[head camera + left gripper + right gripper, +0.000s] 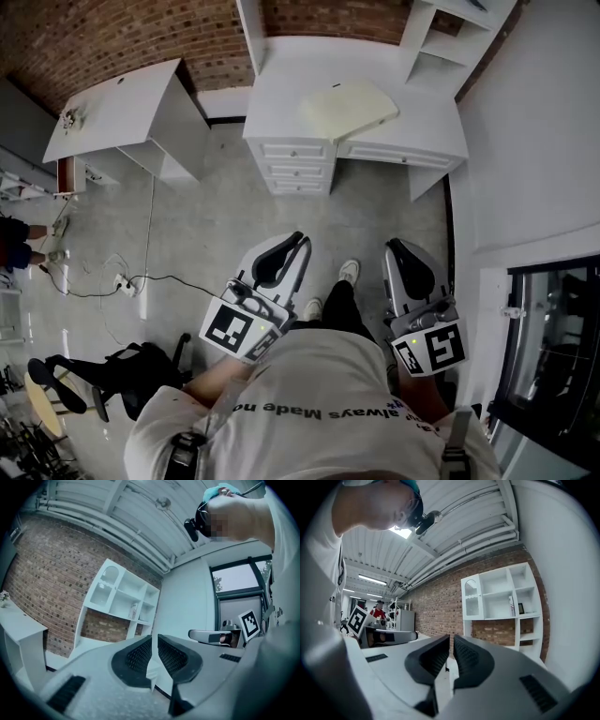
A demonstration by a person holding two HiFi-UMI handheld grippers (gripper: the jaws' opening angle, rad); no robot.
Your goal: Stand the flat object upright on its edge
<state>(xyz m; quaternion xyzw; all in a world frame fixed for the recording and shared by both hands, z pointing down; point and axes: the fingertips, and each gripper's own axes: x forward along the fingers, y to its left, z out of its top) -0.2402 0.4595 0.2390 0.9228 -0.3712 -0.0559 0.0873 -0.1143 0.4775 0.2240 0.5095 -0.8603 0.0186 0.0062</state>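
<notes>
A pale yellow flat board (pixel 349 108) lies flat on the white desk (pixel 281 103) against the brick wall, far ahead of me. My left gripper (pixel 298 239) is held level at waist height, well short of the desk, its jaws shut with nothing between them. My right gripper (pixel 392 246) is held level beside it, also shut and empty. In the left gripper view the shut gripper (pixel 154 644) points at the white shelf unit (pixel 119 597), and the right gripper (pixel 206 634) shows to the side. The right gripper view has its shut gripper (pixel 452 646) pointing at the shelf unit (pixel 501 606).
The desk has a drawer stack (pixel 298 164) on its left side. A second white table (pixel 117 112) stands to the left. Cables and a power strip (pixel 127 281) lie on the grey floor, with a black chair (pixel 103 375) at lower left. A dark window frame (pixel 553 347) lines the right wall.
</notes>
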